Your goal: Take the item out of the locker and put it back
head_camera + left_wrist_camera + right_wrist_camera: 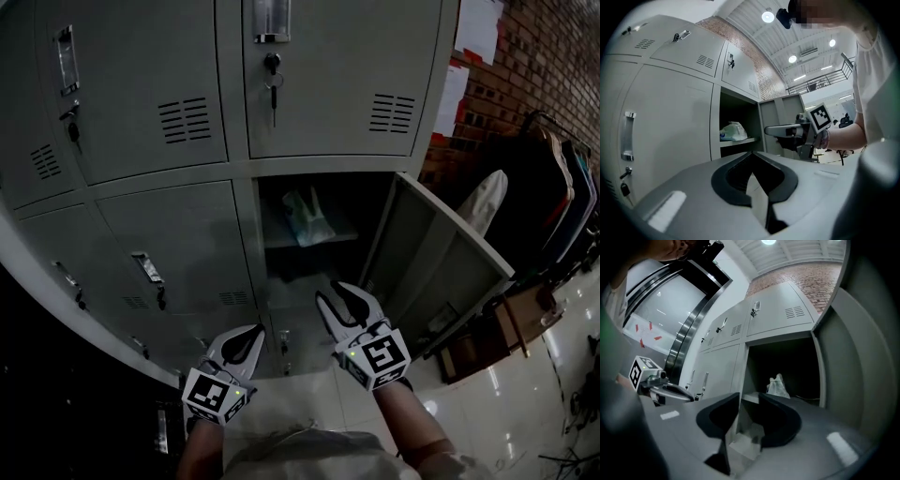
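Note:
A white plastic bag [307, 217] lies on the shelf inside the open locker [281, 246]; it also shows in the left gripper view [732, 132] and the right gripper view [777, 386]. The locker door [441, 272] stands swung out to the right. My right gripper [330, 291] [749, 397] hangs in front of the locker mouth, below the shelf, open a little with nothing between its fingers. My left gripper [258, 330] [751, 153] sits lower and to the left, before a closed door, shut and empty. Neither gripper touches the bag.
Closed grey locker doors [173, 253] surround the open one; a key [273, 80] hangs in the lock above. At the right are a brick wall [553, 56], hanging clothes [553, 197] and a wooden stand [487, 337] on glossy floor.

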Demonstrator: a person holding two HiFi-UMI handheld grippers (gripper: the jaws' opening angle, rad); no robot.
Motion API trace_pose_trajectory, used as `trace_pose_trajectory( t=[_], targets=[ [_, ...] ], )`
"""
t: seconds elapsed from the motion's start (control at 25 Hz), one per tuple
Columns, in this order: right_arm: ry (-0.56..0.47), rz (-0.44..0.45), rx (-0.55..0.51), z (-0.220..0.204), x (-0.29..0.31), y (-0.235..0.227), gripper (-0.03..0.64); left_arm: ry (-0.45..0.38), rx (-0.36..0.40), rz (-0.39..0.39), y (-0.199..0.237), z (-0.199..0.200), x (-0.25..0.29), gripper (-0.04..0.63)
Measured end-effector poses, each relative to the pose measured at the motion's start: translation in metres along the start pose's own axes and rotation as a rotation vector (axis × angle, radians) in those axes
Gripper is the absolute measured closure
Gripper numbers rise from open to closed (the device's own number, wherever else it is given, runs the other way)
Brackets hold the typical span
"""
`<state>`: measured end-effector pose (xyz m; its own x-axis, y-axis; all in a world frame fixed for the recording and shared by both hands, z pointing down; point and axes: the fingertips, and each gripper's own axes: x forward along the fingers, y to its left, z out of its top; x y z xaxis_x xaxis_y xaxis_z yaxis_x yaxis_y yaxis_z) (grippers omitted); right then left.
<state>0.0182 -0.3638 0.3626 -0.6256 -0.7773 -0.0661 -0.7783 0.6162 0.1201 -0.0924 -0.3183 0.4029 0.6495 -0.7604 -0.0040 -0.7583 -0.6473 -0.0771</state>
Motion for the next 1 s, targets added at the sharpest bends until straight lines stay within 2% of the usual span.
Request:
trace_pose_trajectory(
  t=[0.08,0.12,0.2,0.28,0.56,0.68,0.72,0.8,0.92,1.0],
  targets=[
    [-0.019,0.011,-0.014,0.013,0.026,-0.010,0.373,-0.003,-0.010,-0.003,0.008,0.002,0.009,0.591],
    [-0.033,0.010,-0.041,0.019,0.039,-0.015,0.316,-0.003,-0.012,-0.009,0.011,0.003,0.012,0.591],
    [-0.043,-0.007,-0.077,0.028,0.063,-0.031,0.262,-0.002,-0.007,-0.030,0.013,0.004,0.020,0.591],
    [-0.033,-0.035,-0.059,0.033,0.084,-0.050,0.205,0.003,0.002,-0.046,0.013,0.003,0.027,0.591],
    [0.063,-0.131,-0.071,0.022,0.133,-0.088,0.193,0.003,0.011,-0.060,0.022,-0.001,0.038,0.591],
    [0.120,-0.155,-0.080,0.009,0.143,-0.095,0.214,0.006,-0.003,-0.054,0.029,-0.006,0.038,0.591],
    [0.140,-0.159,-0.085,0.005,0.144,-0.096,0.256,0.007,-0.005,-0.052,0.031,-0.007,0.037,0.591],
    [0.174,-0.175,-0.118,-0.002,0.145,-0.098,0.402,0.016,-0.014,-0.047,0.034,-0.008,0.036,0.591],
    [0.180,-0.201,-0.143,-0.003,0.142,-0.102,0.530,0.027,-0.019,-0.041,0.038,-0.009,0.035,0.591],
    [0.170,-0.203,-0.124,-0.002,0.142,-0.102,0.570,0.026,-0.017,-0.046,0.039,-0.010,0.034,0.591]
  ],
)
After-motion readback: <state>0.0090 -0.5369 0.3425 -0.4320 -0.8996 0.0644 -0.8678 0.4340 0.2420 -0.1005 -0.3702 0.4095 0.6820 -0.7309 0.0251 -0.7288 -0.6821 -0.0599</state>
